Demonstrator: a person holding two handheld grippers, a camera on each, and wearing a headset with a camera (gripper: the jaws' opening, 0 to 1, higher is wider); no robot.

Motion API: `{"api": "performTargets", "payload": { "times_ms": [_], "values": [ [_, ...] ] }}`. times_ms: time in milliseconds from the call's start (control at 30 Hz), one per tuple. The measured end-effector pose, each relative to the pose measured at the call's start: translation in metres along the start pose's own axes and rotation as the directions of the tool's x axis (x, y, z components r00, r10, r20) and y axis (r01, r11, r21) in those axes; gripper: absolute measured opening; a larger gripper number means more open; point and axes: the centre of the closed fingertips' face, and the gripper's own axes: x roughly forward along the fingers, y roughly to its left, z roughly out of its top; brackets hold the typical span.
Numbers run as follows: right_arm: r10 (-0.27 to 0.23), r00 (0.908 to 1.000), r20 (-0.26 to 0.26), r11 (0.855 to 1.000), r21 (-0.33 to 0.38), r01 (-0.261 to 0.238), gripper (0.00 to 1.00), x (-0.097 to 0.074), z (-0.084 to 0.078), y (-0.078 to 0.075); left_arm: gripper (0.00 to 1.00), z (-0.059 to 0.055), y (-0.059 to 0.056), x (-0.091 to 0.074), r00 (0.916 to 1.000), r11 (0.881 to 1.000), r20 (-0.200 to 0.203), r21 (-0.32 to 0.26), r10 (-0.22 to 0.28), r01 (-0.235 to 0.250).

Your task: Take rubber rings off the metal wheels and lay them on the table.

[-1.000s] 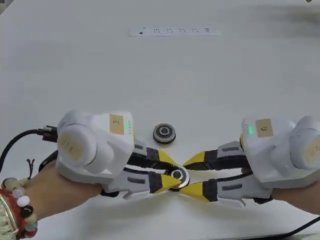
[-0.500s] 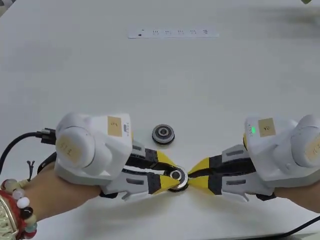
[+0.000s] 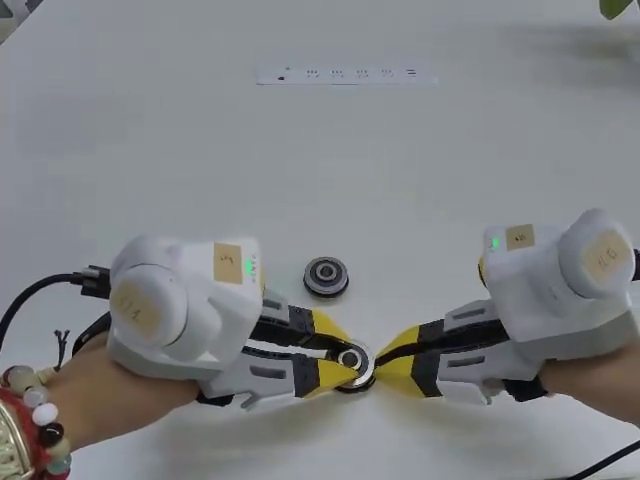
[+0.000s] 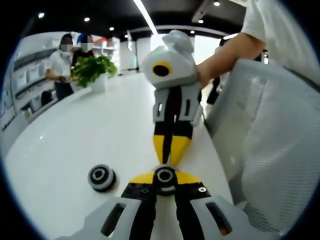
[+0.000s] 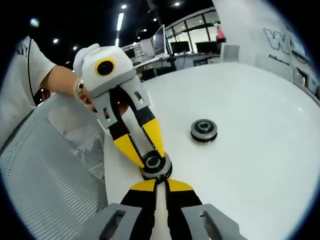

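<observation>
A small metal wheel with a black rubber ring lies near the table's front edge. My left gripper is shut on this wheel, one yellow tip on each side, as the left gripper view shows. My right gripper meets it from the right, its yellow tips pressed together at the wheel's rim, shut on the rubber ring. A second wheel with its ring on lies flat just behind, untouched; it also shows in the left gripper view and the right gripper view.
A white power strip lies at the far side of the white table. A black cable trails off my left gripper. A mesh chair stands at the table's near edge. A potted plant sits far off.
My right gripper's jaws, open around the wheel one second ago, have closed at its rim. The right hand has rolled a little. My left gripper keeps its hold.
</observation>
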Motion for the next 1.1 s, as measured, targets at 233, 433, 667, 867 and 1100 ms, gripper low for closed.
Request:
{"api": "performTargets", "payload": {
  "times_ms": [233, 433, 667, 867, 1100],
  "values": [
    [0.001, 1.0, 0.003, 0.998, -0.065, -0.001, 0.03, 0.001, -0.001, 0.003, 0.15, -0.001, 0.0, -0.001, 0.9999, 1.0, 0.013, -0.001, 0.001, -0.001],
    [-0.047, 0.9989, 0.004, 0.996, 0.082, 0.046, 0.0, 0.001, 0.002, -0.006, 0.15, -0.001, 0.001, -0.002, 0.9996, 1.0, 0.027, -0.004, 0.0, 0.0],
    [-0.029, 0.9996, 0.003, 0.984, 0.176, 0.028, 0.0, 0.002, 0.001, -0.003, 0.15, -0.001, 0.0, -0.002, 0.9997, 1.0, 0.025, 0.004, 0.002, -0.002],
    [-0.008, 0.9981, 0.061, 0.958, 0.287, -0.01, 0.0, -0.001, 0.002, -0.003, 0.15, -0.001, 0.0, -0.003, 0.9996, 1.0, 0.026, 0.005, 0.009, -0.009],
    [0.026, 0.9806, 0.194, 0.879, 0.462, -0.114, 0.0, -0.006, 0.009, -0.002, 0.15, -0.001, -0.001, -0.003, 0.9993, 1.0, 0.036, 0.005, 0.007, -0.007]
  ]
}}
